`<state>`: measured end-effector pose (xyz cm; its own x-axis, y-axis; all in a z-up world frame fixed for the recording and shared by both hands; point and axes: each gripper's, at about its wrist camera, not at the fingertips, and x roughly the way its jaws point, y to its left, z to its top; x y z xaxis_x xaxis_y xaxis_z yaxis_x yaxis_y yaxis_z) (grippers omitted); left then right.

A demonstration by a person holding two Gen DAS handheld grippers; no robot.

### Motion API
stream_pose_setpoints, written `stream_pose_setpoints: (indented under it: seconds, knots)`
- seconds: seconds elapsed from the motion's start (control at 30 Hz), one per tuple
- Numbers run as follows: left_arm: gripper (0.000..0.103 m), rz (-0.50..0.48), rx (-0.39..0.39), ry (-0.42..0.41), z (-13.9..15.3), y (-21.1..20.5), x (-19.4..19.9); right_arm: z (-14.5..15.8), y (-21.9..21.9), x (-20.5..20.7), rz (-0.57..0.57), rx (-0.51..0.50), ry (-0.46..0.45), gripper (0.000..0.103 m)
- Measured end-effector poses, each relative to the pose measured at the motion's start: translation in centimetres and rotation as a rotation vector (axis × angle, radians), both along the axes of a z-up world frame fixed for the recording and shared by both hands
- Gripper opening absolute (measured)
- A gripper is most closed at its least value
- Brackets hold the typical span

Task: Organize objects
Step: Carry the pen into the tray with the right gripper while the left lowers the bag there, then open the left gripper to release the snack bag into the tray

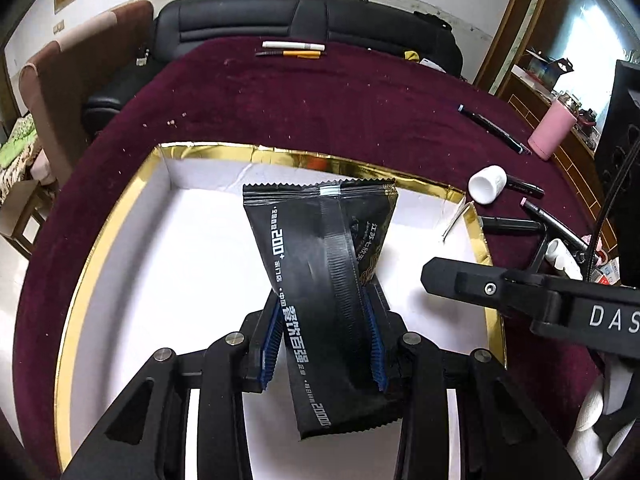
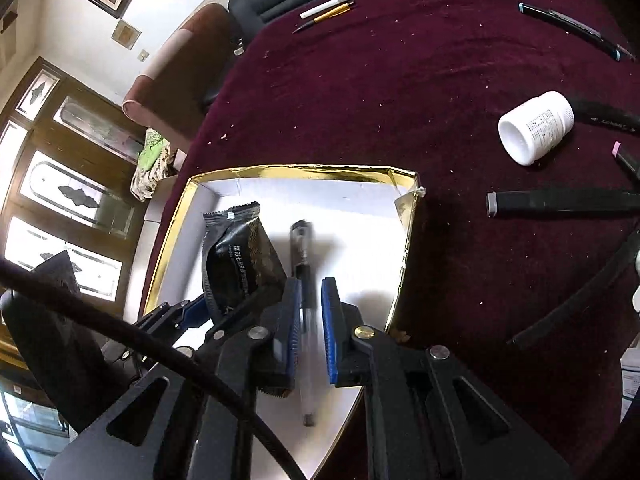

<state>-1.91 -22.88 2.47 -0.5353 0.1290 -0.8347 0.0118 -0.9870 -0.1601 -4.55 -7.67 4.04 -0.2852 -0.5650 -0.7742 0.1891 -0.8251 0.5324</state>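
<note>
Left wrist view shows the black sachet [image 1: 320,280] pinched between my left gripper [image 1: 325,340] pads, its long axis running away from me along the fingers, the serrated top edge pointing toward the far wall of the gold-rimmed box [image 1: 280,151] and the bottom end hanging back under the jaws. The packet is slightly twisted, seam side up, and hangs over the box's white floor; I cannot tell whether it touches it. In the right wrist view my right gripper [image 2: 311,332] has its blue pads drawn in on a clear-barrelled pen [image 2: 304,280], and the picture is blurred there, so I cannot tell how firmly they press. The pen's long axis lies along the fingers too, its dark end pointing toward the far wall of the box and its other end back under the jaws, over the white floor near the right wall. The sachet shows just left of it in that view. Outside the box, on the maroon cloth [image 2: 400,92], a white bottle [image 2: 536,128] lies on its side to the right, with black markers [image 2: 560,202] near it. At the far edge of the table a white pen [image 1: 294,45] and a yellow pen [image 1: 302,54] lie side by side.
</note>
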Motion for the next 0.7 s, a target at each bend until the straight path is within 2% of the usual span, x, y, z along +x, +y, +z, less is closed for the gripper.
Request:
stream_pose_setpoints:
  seconds: [0.3,0.33,0.4,0.47,0.53,0.63,0.7]
  knots:
    - [0.035,0.020,0.097,-0.047,-0.5,-1.8,-0.2,1.1,2.0,1.5,-0.023,-0.029,0.068,0.014]
    - [0.037,0.028,0.116,-0.045,-0.4,-2.2,-0.1,1.2,2.2,1.7,-0.020,-0.028,0.072,0.015]
    - [0.056,0.045,0.149,-0.038,-0.3,-3.0,0.0,1.1,2.6,2.2,-0.021,-0.035,0.075,0.015]
    - [0.061,0.073,0.187,-0.043,-0.3,-3.9,0.1,1.1,3.2,2.6,-0.023,-0.045,0.077,0.015]
    - [0.061,0.102,0.206,-0.053,-0.5,-4.4,0.0,1.2,3.7,3.0,-0.028,-0.057,0.077,0.015]
    - [0.061,0.116,0.192,-0.067,-0.5,-3.7,-0.4,1.5,4.4,3.7,-0.034,-0.086,0.081,0.016]
    - [0.061,0.095,0.247,-0.082,-0.6,-2.6,-1.1,1.8,4.9,4.1,-0.043,-0.104,0.084,0.019]
